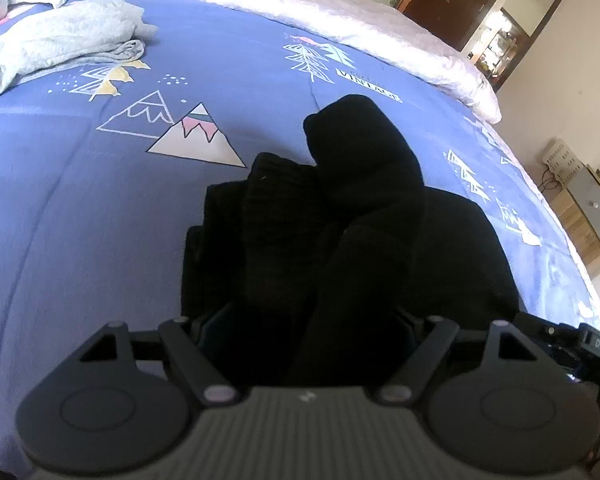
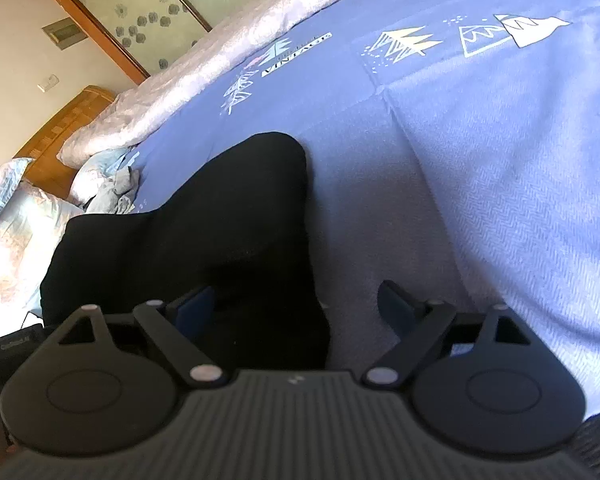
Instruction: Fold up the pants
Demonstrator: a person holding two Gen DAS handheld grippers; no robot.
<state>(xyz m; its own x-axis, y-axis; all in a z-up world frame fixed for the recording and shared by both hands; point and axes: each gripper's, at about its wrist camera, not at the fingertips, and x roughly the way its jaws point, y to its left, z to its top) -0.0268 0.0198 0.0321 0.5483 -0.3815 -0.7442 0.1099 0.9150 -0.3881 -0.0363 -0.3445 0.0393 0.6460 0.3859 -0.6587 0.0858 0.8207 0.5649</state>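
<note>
On a bed spread with a blue printed cover (image 1: pixel 80 208), the black pants (image 1: pixel 340 216) lie bunched between the left gripper (image 1: pixel 308 320)'s spread jaws and partly inside the right gripper (image 2: pixel 296 304)'s wide-open jaws, so the loose folds could slump apart or snag.

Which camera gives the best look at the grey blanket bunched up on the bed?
The left wrist view: the grey blanket lies large and unobstructed at the upper left on the blue bedcover. The right wrist view shows only a small crumpled patch beyond the black pants.
</note>
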